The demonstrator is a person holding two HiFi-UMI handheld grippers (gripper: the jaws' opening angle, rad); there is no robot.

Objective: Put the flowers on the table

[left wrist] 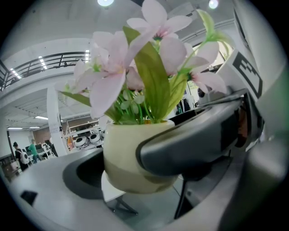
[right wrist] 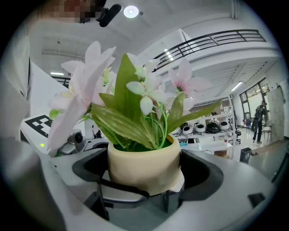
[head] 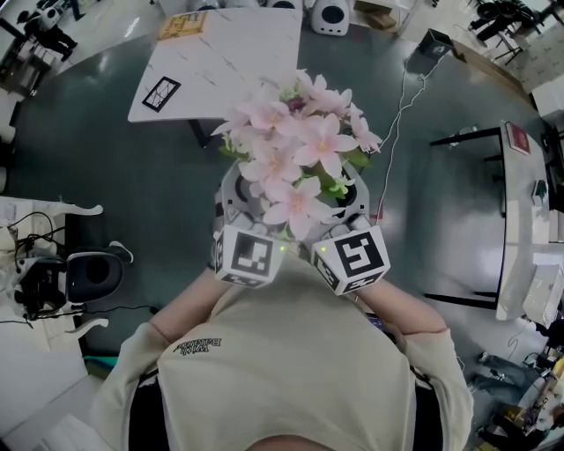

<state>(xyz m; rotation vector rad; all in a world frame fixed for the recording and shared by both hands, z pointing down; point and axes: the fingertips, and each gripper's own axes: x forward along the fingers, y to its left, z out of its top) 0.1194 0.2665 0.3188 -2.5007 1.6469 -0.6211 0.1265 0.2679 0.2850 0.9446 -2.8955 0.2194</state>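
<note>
A bunch of pink flowers (head: 295,150) with green leaves stands in a cream pot (left wrist: 131,155), held up in front of the person's chest above the grey floor. In the head view the blooms hide the pot. My left gripper (head: 231,201) is shut on the pot's left side and my right gripper (head: 357,201) on its right side. The left gripper view has the pot between my left gripper's (left wrist: 135,173) jaws, with the right gripper's dark jaw crossing in front. The right gripper view has the pot (right wrist: 142,164) upright and pressed between my right gripper's (right wrist: 144,178) jaws.
A white table (head: 238,53) stands ahead, beyond the flowers, with a marker card (head: 161,93) and a yellow item (head: 182,25) on it. A desk (head: 520,220) lines the right side, and a white bench with equipment (head: 53,277) the left. A cable (head: 397,123) crosses the floor.
</note>
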